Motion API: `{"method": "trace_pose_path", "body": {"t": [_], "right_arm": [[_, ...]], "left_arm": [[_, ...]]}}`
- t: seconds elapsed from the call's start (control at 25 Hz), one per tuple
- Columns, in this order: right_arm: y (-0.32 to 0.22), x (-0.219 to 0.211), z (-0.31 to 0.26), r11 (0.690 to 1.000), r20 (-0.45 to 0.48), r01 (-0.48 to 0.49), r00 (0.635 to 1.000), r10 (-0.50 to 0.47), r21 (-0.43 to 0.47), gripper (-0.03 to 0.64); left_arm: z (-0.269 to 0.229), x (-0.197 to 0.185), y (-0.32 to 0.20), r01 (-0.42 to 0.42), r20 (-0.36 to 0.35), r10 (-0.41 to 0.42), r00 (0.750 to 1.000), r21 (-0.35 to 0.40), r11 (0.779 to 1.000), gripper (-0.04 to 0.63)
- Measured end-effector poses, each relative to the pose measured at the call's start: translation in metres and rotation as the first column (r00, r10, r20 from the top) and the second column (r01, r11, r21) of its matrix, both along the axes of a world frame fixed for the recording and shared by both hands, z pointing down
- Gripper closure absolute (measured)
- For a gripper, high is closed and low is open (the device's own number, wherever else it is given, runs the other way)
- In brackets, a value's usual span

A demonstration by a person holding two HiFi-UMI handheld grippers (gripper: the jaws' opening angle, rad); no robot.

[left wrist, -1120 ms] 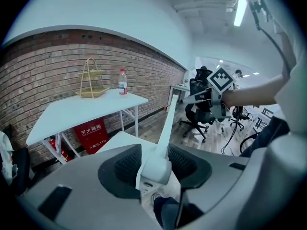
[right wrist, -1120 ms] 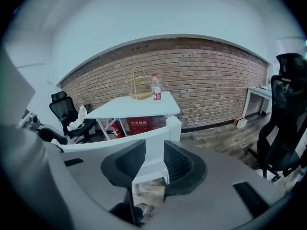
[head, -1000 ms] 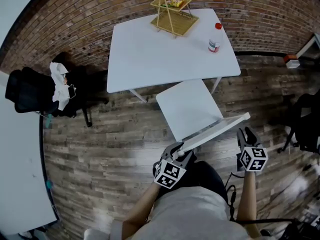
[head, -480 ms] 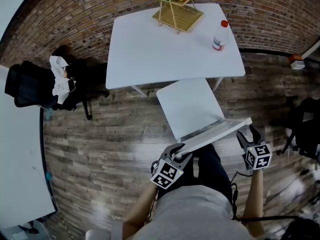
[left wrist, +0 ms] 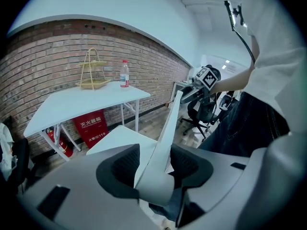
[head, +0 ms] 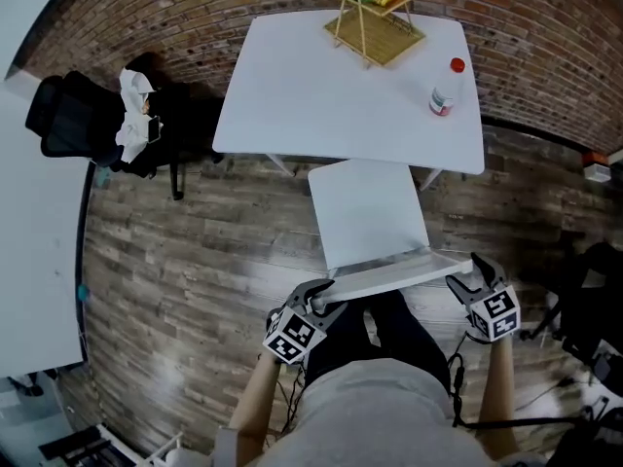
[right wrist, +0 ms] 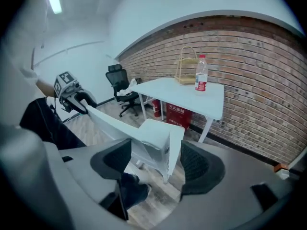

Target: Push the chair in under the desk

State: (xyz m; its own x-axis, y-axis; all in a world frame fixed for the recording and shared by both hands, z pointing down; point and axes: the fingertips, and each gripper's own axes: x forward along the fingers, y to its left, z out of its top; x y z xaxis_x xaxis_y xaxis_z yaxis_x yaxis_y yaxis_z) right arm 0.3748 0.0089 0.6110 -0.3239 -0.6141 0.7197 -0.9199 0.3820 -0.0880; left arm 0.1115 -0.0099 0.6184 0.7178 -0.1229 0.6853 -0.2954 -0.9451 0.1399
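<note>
Head view places the chair (head: pixel 368 212) with its seat front at the near edge of the table (head: pixel 321 95), mostly not yet under. We hold both ends of the backrest (head: pixel 394 272) so the push runs straight. The left claw (head: pixel 319 295) pinches its end, its jaws having just eased wider. The right claw (head: pixel 467 275) has just spread wide and straddles its end without pressing.

The person wears a light grey shirt (head: pixel 375 412) and dark trousers (head: pixel 384 329), with a dark shoe (right wrist: pixel 133 189) below. A thin black cable (head: pixel 454 385) runs along the shirt's right side. The left gripper (head: pixel 321 295) and right gripper (head: pixel 469 272) are grey with black ridged pads (right wrist: pixel 196 164). Each carries a cube (head: pixel 294 336) of black-and-white square markers.
</note>
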Motion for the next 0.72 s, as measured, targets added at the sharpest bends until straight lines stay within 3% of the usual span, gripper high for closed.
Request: {"method": "trace_pose_path", "body": {"t": [0.24, 0.48, 0.72], "right_arm": [[-0.007, -0.001, 0.003, 0.976, 0.006, 0.218, 0.976, -0.218, 0.005, 0.305], [-0.005, -0.013, 0.004, 0.914, 0.037, 0.406, 0.913, -0.407, 0.027, 0.305], [0.0, -0.013, 0.018, 0.876, -0.025, 0.482, 0.876, -0.482, -0.001, 0.312]], "left_arm": [[0.003, 0.002, -0.001, 0.041, 0.026, -0.041, 0.999, 0.028, 0.999, 0.38], [0.005, 0.005, -0.002, 0.076, 0.052, -0.079, 0.995, 0.072, 0.995, 0.367], [0.005, 0.006, -0.003, 0.092, 0.06, -0.097, 0.993, 0.09, 0.992, 0.357]]}}
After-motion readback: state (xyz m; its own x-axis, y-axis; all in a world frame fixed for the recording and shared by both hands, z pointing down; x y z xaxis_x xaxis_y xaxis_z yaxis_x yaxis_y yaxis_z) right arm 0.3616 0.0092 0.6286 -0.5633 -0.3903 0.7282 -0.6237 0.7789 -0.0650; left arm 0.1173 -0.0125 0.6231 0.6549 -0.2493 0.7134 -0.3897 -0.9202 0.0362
